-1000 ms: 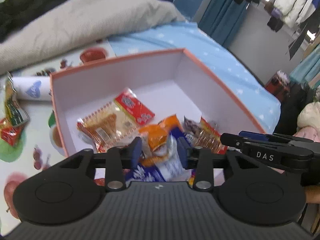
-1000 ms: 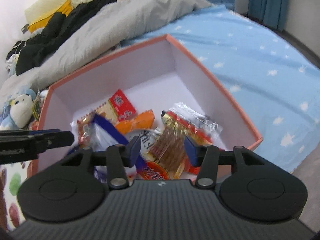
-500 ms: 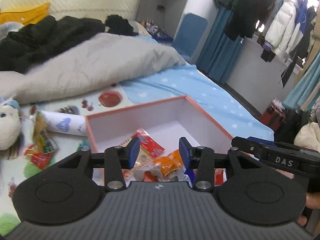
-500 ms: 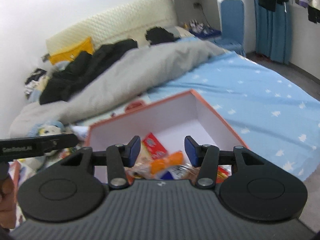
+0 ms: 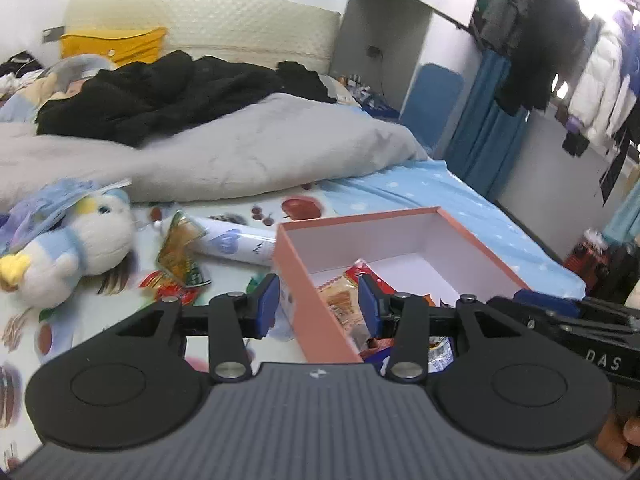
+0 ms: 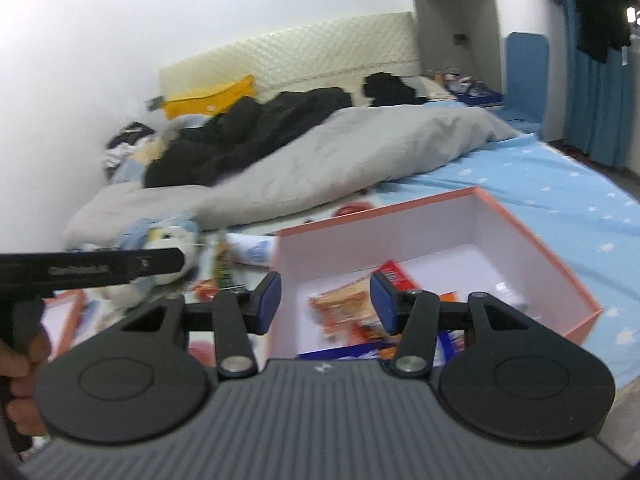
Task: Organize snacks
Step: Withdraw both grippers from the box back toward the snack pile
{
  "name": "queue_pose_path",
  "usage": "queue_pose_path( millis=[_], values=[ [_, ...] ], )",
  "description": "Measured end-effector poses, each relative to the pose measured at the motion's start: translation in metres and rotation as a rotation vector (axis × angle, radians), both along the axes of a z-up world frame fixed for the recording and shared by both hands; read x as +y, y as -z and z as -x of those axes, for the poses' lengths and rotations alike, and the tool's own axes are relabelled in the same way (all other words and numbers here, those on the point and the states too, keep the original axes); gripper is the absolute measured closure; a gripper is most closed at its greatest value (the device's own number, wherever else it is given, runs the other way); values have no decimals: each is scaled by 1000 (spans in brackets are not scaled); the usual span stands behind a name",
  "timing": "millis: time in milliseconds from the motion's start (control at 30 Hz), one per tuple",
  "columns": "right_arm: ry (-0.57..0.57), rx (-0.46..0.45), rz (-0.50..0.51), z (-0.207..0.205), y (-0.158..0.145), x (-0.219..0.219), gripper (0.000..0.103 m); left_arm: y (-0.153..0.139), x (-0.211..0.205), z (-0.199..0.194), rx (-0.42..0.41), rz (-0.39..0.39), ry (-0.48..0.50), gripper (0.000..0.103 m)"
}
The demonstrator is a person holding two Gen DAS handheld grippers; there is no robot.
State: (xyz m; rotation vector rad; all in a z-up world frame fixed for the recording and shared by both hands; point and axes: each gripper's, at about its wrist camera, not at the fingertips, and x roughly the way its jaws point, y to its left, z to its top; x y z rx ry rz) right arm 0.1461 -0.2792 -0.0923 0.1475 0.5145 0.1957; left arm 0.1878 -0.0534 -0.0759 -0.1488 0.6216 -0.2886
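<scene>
Both grippers hang above the near end of the bed with nothing between their blue pads. Seen from its own camera, the left gripper (image 5: 319, 302) has its jaws spread wide and empty, straddling the near left wall of the pink box (image 5: 308, 276): one pad lies outside that wall, the other over the box's inside. The right gripper (image 6: 325, 302) is likewise spread wide and empty, its left pad outside the box (image 6: 532, 236) and its right pad over the contents.

The box is open, white inside, and sits on the fruit-print mat (image 5: 296, 208) beside the blue starred sheet (image 5: 432, 192). Snack packets are heaped at its near end, just beyond and below the pads; among them an orange-and-clear biscuit pack (image 6: 344, 306) and a red packet (image 6: 394, 274) show, the rest blurred or hidden by the gripper bodies.

Two more snacks lie outside the box to the left, apart from both grippers: a green-and-gold packet (image 5: 180, 250) leaning on a white tube (image 5: 236, 242), and a small red packet (image 5: 170, 284) just below it. A plush penguin (image 5: 76, 248) lies further left, and a grey duvet (image 5: 224, 152) is bunched behind.
</scene>
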Motion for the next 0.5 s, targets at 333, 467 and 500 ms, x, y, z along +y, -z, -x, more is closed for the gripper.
queue_pose_path(
  millis=[333, 467, 500],
  values=[
    [-97, 20, 23, 19, 16, 45, 51, 28, 52, 34, 44, 40, -93, 54],
    [-124, 37, 33, 31, 24, 62, 51, 42, 68, 47, 74, 53, -114, 54],
    [-127, 39, 32, 33, 26, 66, 51, 45, 72, 50, 83, 56, -119, 54]
  ],
)
